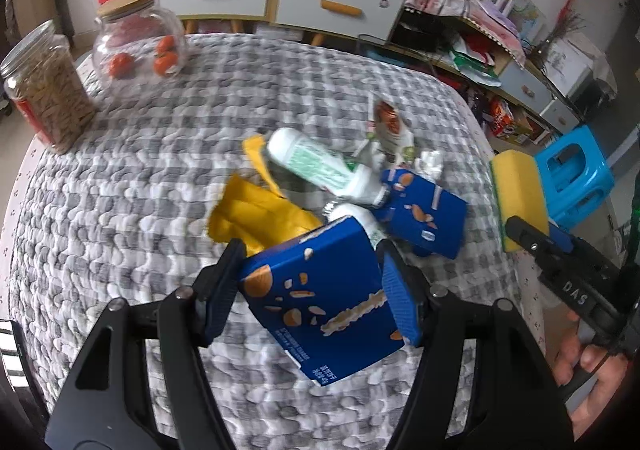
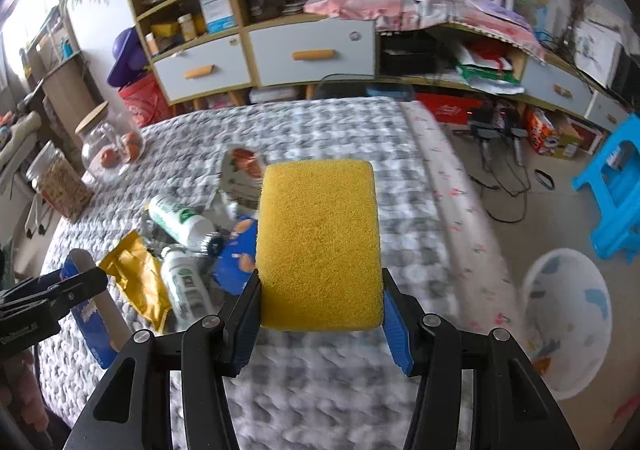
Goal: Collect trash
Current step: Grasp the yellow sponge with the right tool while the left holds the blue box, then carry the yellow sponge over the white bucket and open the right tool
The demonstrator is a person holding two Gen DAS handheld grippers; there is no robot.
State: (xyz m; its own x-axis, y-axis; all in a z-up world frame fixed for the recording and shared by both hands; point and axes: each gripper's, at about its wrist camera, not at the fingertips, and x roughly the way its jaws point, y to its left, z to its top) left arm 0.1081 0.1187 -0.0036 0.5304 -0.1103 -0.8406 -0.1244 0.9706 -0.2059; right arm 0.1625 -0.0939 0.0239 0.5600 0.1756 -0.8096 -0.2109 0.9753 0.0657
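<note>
- Left gripper [image 1: 316, 282] has its two fingers clamped on the sides of a blue carton [image 1: 320, 302], holding it tilted above the grey checked quilt [image 1: 152, 178].
- Right gripper [image 2: 318, 314] pinches a yellow sponge [image 2: 318, 246] by its near edge, broad face up, also off the quilt.
- Just beyond the blue carton lies the trash pile: a yellow wrapper [image 1: 256, 210] to the carton's left, a second blue carton [image 1: 424, 210] to its right.
- A white bottle with green print [image 1: 324, 166] lies on its side behind the held carton, resting across the pile; another white bottle [image 2: 186, 286] lies beside it.
- Farther back from the carton, a foil snack packet [image 1: 390, 122] and a crumpled white tissue [image 1: 430, 164].
- Far left of the carton, at the quilt's edge: a jar of pale seeds [image 1: 48, 86], then a glass jar with a wooden lid [image 1: 138, 42].
- Off the quilt, a white basket [image 2: 568, 322] stands on the floor on the right.
</note>
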